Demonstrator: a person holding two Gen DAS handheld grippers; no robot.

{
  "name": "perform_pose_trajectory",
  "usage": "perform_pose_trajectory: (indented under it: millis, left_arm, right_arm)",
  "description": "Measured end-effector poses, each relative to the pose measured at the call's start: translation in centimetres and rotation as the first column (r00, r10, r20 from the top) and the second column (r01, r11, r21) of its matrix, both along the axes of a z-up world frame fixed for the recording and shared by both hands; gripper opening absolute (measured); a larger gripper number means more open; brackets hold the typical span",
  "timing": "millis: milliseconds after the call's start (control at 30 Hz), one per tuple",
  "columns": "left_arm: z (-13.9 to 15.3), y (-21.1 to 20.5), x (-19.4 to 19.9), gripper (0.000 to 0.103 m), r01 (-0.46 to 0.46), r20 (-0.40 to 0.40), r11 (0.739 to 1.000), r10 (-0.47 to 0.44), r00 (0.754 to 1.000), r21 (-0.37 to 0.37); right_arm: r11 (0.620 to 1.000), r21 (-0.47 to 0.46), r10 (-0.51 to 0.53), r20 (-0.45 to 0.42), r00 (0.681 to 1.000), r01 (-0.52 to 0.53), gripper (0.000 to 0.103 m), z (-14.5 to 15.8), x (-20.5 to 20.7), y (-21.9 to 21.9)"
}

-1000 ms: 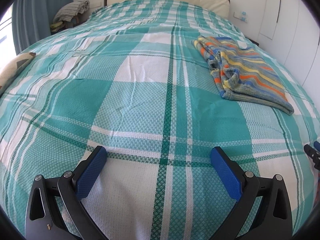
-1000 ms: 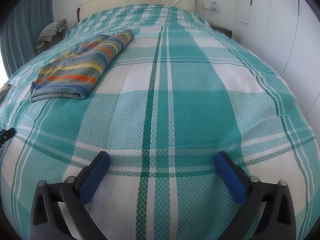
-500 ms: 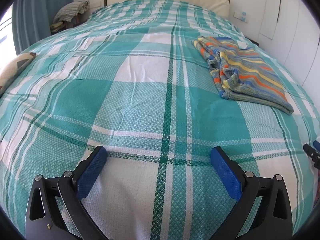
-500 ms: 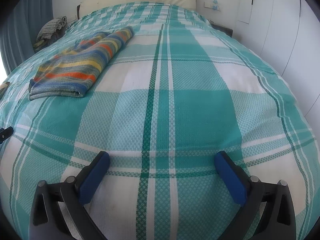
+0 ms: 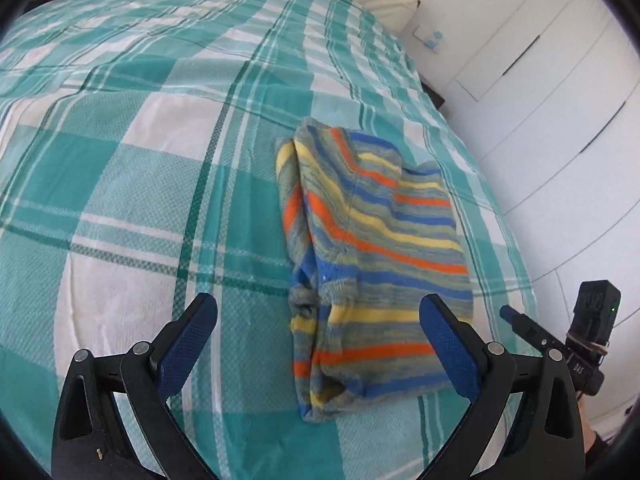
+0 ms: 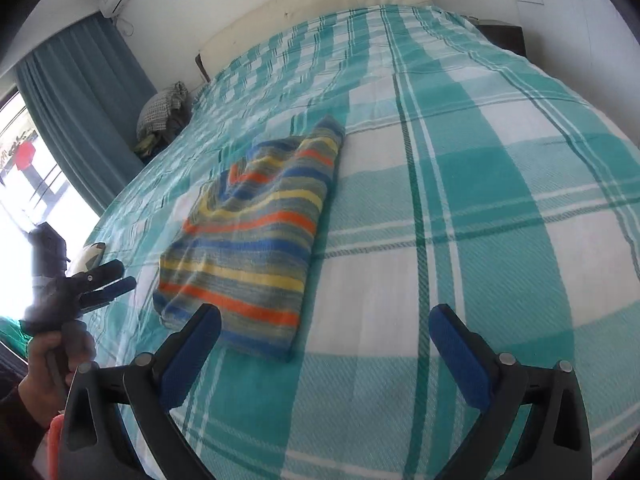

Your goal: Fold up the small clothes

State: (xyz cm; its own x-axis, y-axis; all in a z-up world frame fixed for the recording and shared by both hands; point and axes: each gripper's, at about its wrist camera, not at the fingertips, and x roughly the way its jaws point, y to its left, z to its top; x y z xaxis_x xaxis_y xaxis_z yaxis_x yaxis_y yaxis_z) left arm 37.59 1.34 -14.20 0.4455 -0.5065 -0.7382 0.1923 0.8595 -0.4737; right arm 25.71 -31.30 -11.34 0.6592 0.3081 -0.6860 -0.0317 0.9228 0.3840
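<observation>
A small striped knit garment (image 5: 372, 264), blue, orange, yellow and grey, lies folded on the teal plaid bedspread (image 5: 132, 184). My left gripper (image 5: 318, 328) hovers open just above its near end, with the cloth showing between the blue pads. In the right wrist view the same garment (image 6: 256, 236) lies ahead to the left, and my right gripper (image 6: 324, 338) is open over the bedspread (image 6: 480, 200) beside the garment's near right corner. Nothing is held. The left gripper's fingers (image 6: 108, 280) also show at the left edge, held by a hand (image 6: 44, 372).
A cream headboard (image 6: 320, 4) and white wardrobe doors (image 5: 560, 100) bound the bed. A pile of checked cloth (image 6: 162, 110) sits by the teal curtain (image 6: 80, 108) and window. The right gripper's tip (image 5: 524, 324) shows at the right edge of the left wrist view.
Both grippers have swung in toward the striped garment, which now lies close beneath them instead of far off to the side. Both stay open.
</observation>
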Motion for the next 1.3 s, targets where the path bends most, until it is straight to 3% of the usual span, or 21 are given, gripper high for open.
perform_pose_trajectory:
  millis: [67, 100, 167, 200, 233, 267, 333, 400, 500, 633, 733, 800, 833, 867, 900, 967, 1100, 1300]
  left_arm:
    - [-1.5, -1.1, 2.8, 0.101, -0.016, -0.063, 1.000, 0.017, 0.998, 0.022]
    - [-1.9, -1.5, 3.6, 0.101, -0.023, -0.069, 0.999, 0.025, 0.997, 0.036]
    - [-1.9, -2.4, 4.2, 0.099, -0.009, -0.045, 0.999, 0.010, 0.999, 0.036]
    - [-2.0, -3.1, 4.4, 0.074, 0.019, -0.052, 1.000, -0.018, 0.998, 0.021]
    - [-2.4, -3.9, 4.7, 0.044, 0.056, -0.077, 0.998, -0.055, 0.996, 0.013]
    - [-2.8, -4.8, 4.9, 0.020, 0.079, -0.112, 0.996, -0.076, 0.991, 0.030]
    - [-1.8, -5.7, 4.3, 0.017, 0.069, -0.060, 0.992, -0.063, 0.996, 0.104]
    - [0.2, -5.4, 3.2, 0.016, 0.059, -0.013, 0.993, -0.058, 0.998, 0.104]
    - [5.0, -4.1, 0.8, 0.016, 0.054, 0.075, 0.995, -0.061, 0.995, 0.088]
    - [11.4, -2.6, -2.6, 0.016, 0.064, 0.178, 0.994, -0.080, 0.981, 0.091]
    - [12.1, -2.0, -2.4, 0.022, 0.040, 0.188, 0.993, -0.060, 0.980, 0.108]
    - [9.7, -1.4, -2.1, 0.049, 0.006, 0.152, 0.983, -0.035, 0.988, 0.183]
    - [8.2, -1.1, -2.4, 0.054, -0.024, 0.135, 0.969, -0.009, 0.991, 0.247]
    - [6.8, -0.3, -3.5, 0.053, -0.047, 0.120, 0.948, 0.010, 0.993, 0.315]
    - [5.8, 0.5, -5.1, 0.053, -0.051, 0.119, 0.932, 0.009, 0.993, 0.358]
    - [5.0, 1.4, -9.3, 0.060, -0.042, 0.149, 0.915, -0.020, 0.989, 0.401]
    - [6.3, 1.7, -18.7, 0.099, -0.118, 0.243, 0.885, 0.006, 0.970, 0.451]
    - [11.2, 0.0, -27.2, 0.102, -0.222, 0.298, 0.822, 0.067, 0.952, 0.524]
  right_arm:
    - [1.000, 0.009, 0.016, -0.014, 1.000, -0.016, 0.098, -0.3, 4.4, 0.7]
    - [0.999, 0.032, 0.025, -0.036, 0.999, -0.024, 0.097, -0.8, 6.5, 1.0]
    - [0.994, 0.108, 0.043, -0.105, 0.994, -0.032, 0.085, -2.6, 9.9, 1.5]
    - [0.990, 0.135, 0.053, -0.132, 0.990, -0.035, 0.081, -3.5, 11.2, 2.0]
    - [0.993, 0.111, 0.051, -0.135, 0.990, -0.036, 0.061, -3.9, 12.0, 2.7]
    - [0.997, 0.057, 0.053, -0.124, 0.991, -0.046, 0.028, -3.9, 12.6, 3.8]
    - [0.997, -0.058, 0.043, -0.132, 0.990, -0.051, 0.025, -3.5, 13.1, 6.2]
    - [0.986, -0.154, 0.048, -0.091, 0.995, -0.062, 0.023, -1.9, 12.5, 8.0]
    - [0.983, -0.160, 0.097, 0.015, 0.995, -0.094, 0.022, 2.6, 10.5, 9.4]
    - [0.985, -0.119, 0.139, 0.118, 0.983, -0.125, 0.022, 9.0, 8.0, 10.2]
    - [0.987, -0.095, 0.143, 0.149, 0.978, -0.130, 0.023, 11.5, 7.2, 10.6]
    - [0.987, -0.090, 0.140, 0.118, 0.983, -0.130, 0.030, 10.8, 7.8, 10.8]
    - [0.986, -0.110, 0.134, 0.079, 0.988, -0.125, 0.053, 9.8, 8.0, 10.6]
    - [0.982, -0.158, 0.109, 0.039, 0.993, -0.102, 0.083, 8.6, 7.9, 10.5]
    - [0.977, -0.202, 0.074, 0.006, 0.997, -0.072, 0.089, 7.6, 7.2, 9.8]
    - [0.970, -0.237, 0.043, -0.015, 0.999, -0.046, 0.089, 6.5, 4.0, 8.4]
    - [0.936, -0.346, 0.058, -0.029, 0.998, -0.064, 0.094, 5.9, -4.5, 7.6]
    - [0.936, -0.337, 0.100, -0.026, 0.995, -0.103, 0.103, 9.2, -15.6, 8.6]
